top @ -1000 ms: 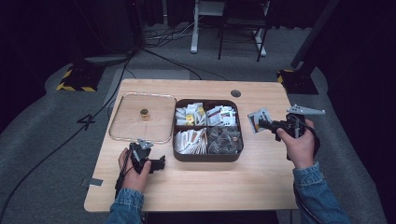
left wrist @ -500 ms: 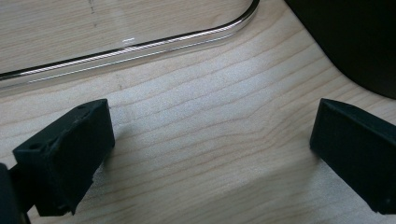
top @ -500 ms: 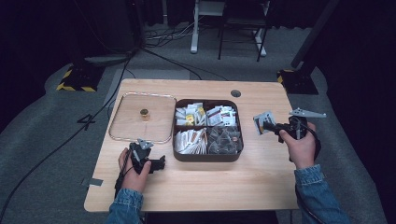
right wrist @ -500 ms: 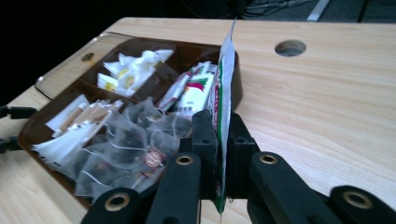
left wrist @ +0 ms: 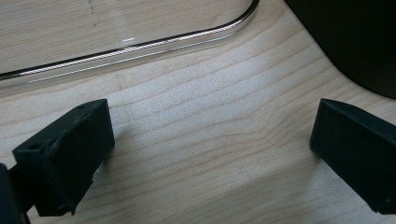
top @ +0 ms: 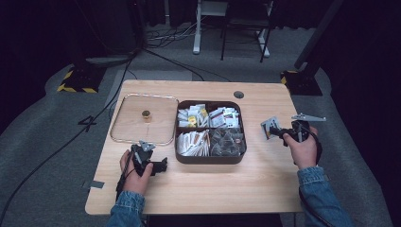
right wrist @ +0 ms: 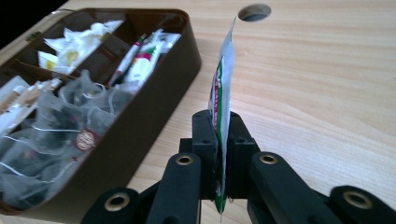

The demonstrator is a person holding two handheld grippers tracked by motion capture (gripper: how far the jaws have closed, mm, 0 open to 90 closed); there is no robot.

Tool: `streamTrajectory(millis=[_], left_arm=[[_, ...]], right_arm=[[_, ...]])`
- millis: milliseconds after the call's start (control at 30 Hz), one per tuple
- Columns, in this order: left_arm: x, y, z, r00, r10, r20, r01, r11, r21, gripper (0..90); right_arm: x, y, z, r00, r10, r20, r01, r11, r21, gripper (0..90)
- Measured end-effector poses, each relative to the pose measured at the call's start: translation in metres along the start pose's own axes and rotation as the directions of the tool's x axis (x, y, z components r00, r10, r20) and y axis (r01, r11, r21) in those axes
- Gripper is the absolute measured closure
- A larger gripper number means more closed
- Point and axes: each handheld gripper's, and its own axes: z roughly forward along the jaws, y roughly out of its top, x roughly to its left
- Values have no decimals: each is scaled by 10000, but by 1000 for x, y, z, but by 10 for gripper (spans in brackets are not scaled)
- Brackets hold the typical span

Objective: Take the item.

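Right gripper clamps one sachet upright, right of the box, centre-right of the high view. Left gripper open, empty, on the desk lower left by one clear lid. Box has four compartments. Right gripper sits lower and further right than earlier; left unchanged.

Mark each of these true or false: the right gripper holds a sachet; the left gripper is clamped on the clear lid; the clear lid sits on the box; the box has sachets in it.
1. The right gripper holds a sachet. True.
2. The left gripper is clamped on the clear lid. False: its jaws stand open over bare table.
3. The clear lid sits on the box. False: it lies flat on the table beside it.
4. The box has sachets in it. True.
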Motion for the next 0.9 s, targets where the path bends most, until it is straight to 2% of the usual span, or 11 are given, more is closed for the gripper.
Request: streamTrajectory(millis=[567,900], left_arm=[[0,0,0,10000,-7,2,7,10000,-3,2],[0,0,0,10000,-2,1,2,10000,-1,2]], right_arm=[[-16,-12,16,9986,502,139,-513,9935,1019,854],[-20,-15,19,9974,666,258,-691,9916,1093,801]])
